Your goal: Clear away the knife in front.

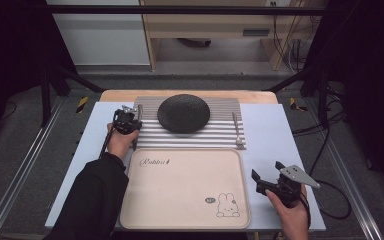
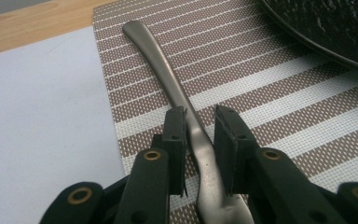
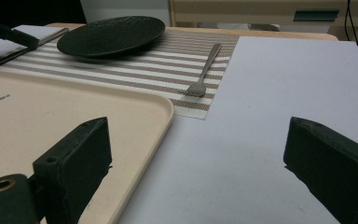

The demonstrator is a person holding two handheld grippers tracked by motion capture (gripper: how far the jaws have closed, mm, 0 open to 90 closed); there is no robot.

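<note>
Beige tray (image 1: 185, 187), nearest the high view's camera: rectangular, rounded corners, "Rabbit" lettering at its far left, a rabbit drawing at its near right; it lies on the pale blue table cover (image 1: 275, 130), its far edge just beside the placemat.

Table cover: pale sheet over a wooden top, bearing everything listed.

Striped placemat (image 1: 220, 132): brown and white woven bands, beyond the tray.

Black plate (image 1: 183, 113): round, textured, resting on the far middle of the placemat.

Left gripper (image 1: 128, 118): held over the left edge of the placemat. In the left gripper view its jaws stand narrow, one on each side of the utensil handle, the left pad (image 2: 176, 135) close against it, a sliver of gap on the right; contact cannot be told for sure.

Right gripper (image 1: 270, 176): held above the bare cover, right of the tray; jaws wide apart, nothing between them.

Metal utensil handle (image 2: 168, 74): long, matte steel, lying along the placemat's left edge; its working end is hidden under the gripper.

Fork (image 1: 237, 129): steel, on the placemat's right edge, tines toward the tray.
</note>
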